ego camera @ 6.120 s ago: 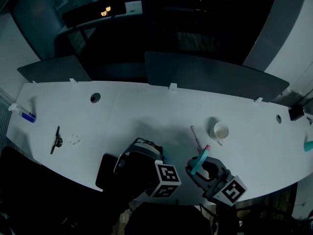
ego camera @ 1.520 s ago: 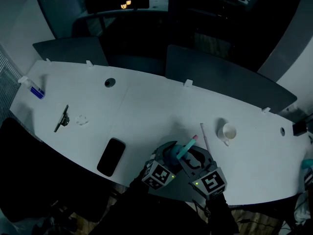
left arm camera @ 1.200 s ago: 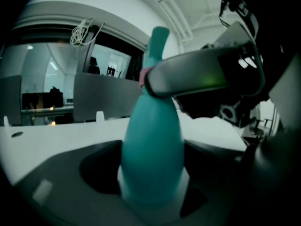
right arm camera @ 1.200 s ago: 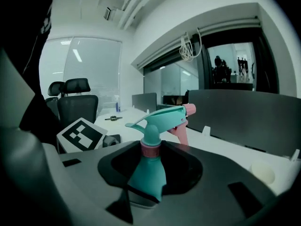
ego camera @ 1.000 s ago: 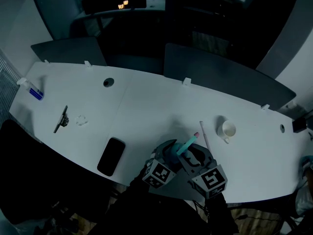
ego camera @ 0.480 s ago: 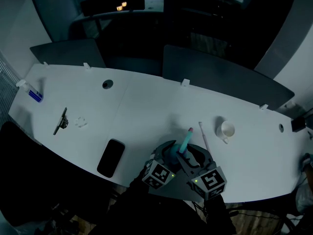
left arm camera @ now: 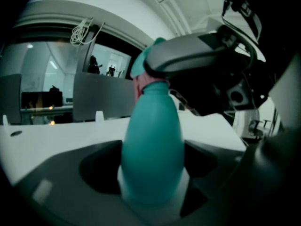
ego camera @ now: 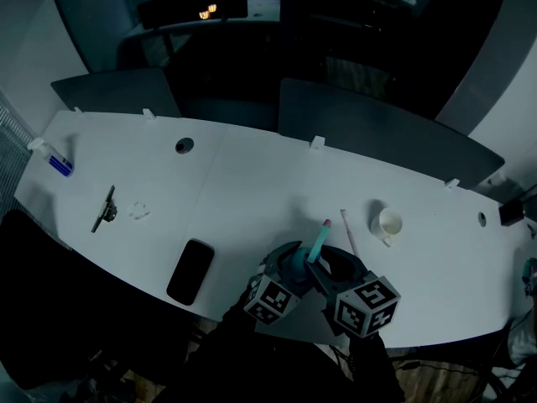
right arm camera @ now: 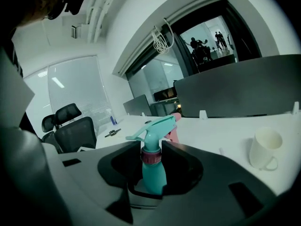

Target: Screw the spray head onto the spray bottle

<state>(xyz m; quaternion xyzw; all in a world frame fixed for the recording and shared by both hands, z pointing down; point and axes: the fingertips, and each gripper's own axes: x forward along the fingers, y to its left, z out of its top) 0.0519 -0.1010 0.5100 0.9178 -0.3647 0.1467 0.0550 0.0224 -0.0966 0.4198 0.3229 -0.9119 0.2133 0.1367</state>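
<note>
A teal spray bottle (left arm camera: 153, 149) stands upright between my two grippers at the near table edge (ego camera: 300, 269). My left gripper (left arm camera: 153, 194) is shut on its rounded body, low down. The teal spray head (right arm camera: 153, 132) with its pink collar (right arm camera: 151, 157) sits on the bottle's neck. My right gripper (right arm camera: 150, 188) is shut on this top part. In the left gripper view its grey jaw lies across the head. In the head view the nozzle (ego camera: 319, 240) points away from me, with the left gripper (ego camera: 285, 267) and right gripper (ego camera: 325, 269) close on either side.
A white cup (ego camera: 388, 222) stands to the right of the grippers, with a thin white stick (ego camera: 348, 233) beside it. A black phone (ego camera: 190, 270) lies to the left. Far left are a dark tool (ego camera: 105, 212) and a small blue bottle (ego camera: 52, 162). Grey screens (ego camera: 377, 133) line the far edge.
The nozzle has swung from pointing up-right to pointing almost straight away, and my right gripper's marker cube has rolled. Six seconds ago the grippers were apart; now they meet at the bottle.
</note>
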